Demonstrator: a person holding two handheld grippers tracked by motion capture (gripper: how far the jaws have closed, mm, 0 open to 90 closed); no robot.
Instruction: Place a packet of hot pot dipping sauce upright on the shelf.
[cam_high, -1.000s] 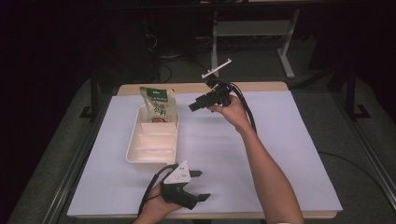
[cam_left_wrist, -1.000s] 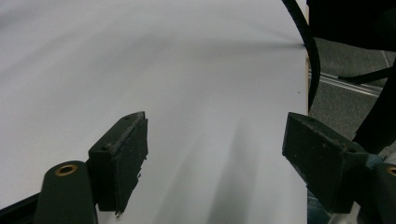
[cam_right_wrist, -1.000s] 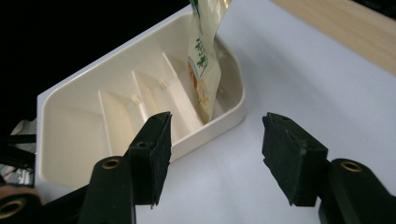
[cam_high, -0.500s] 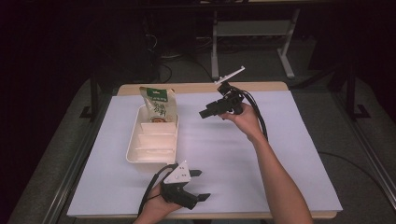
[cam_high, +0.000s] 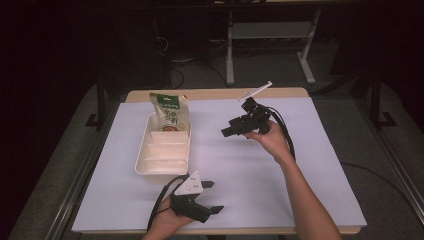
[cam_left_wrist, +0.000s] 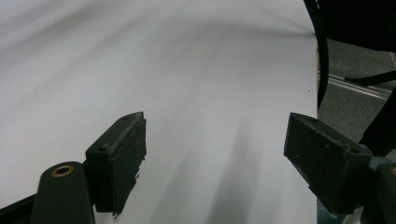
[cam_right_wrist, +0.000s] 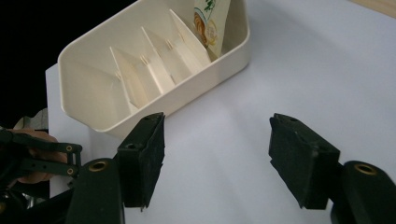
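Two grippers: both spread, empty.
Right gripper: now drawn back from tray, above tabletop.
Left gripper: unmoved, near edge.
Snack bag: upright in tray's far compartment.
Meaning: likely placement done.

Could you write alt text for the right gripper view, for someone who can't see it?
Two black jaws of the right gripper stand open and empty above a white table cover. Beyond them sits a cream divided tray, with a snack bag in its far end compartment.
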